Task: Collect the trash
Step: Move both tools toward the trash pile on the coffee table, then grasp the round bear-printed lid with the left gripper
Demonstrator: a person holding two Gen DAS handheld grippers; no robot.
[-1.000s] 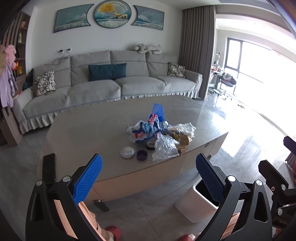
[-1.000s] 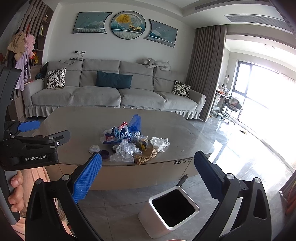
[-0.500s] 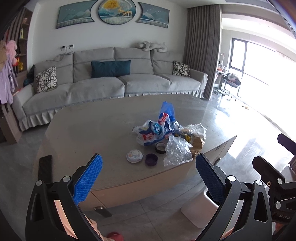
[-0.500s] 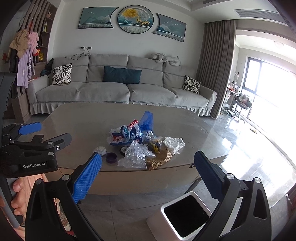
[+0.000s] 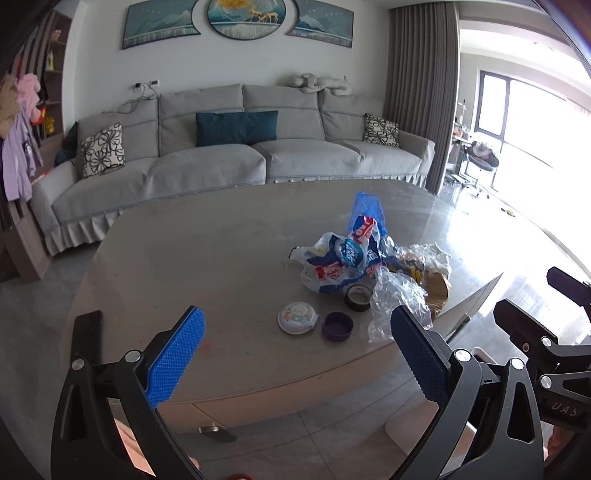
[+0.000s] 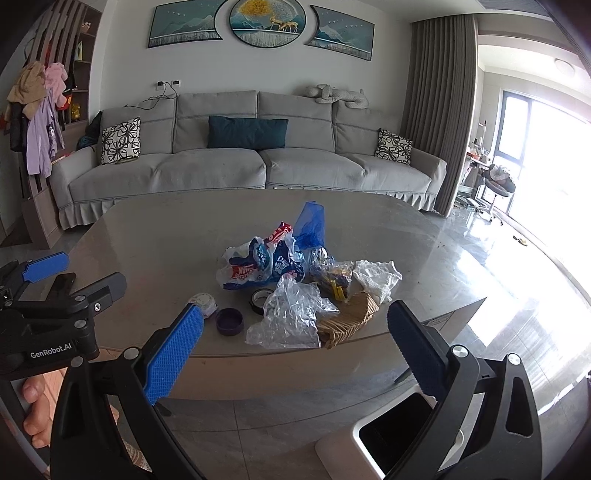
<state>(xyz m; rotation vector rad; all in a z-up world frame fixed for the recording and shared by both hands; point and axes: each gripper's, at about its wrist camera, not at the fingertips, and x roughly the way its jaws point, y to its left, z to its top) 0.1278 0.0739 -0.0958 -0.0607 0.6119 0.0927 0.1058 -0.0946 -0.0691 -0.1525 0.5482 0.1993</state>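
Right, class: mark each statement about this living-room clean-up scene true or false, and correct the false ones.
1. The left tool is open and empty. True.
2. The purple cap sits inside the bin. False: it lies on the table.
3. The white bin stands on the floor. True.
4. The right tool grips the clear plastic bag. False: it is open, holding nothing.
5. The tape roll lies on the sofa. False: it is on the table.

Pretty clearly someone's living room at home: long grey fabric sofa (image 6: 255,162) with a teal cushion (image 6: 246,132) and floral pillows, three-piece landscape wall art (image 6: 264,22) above it, floor-length grey curtains (image 6: 437,110), a big oval stone-look coffee-table surface (image 6: 155,240), and clothes hanging (image 6: 38,110) by the shelves.
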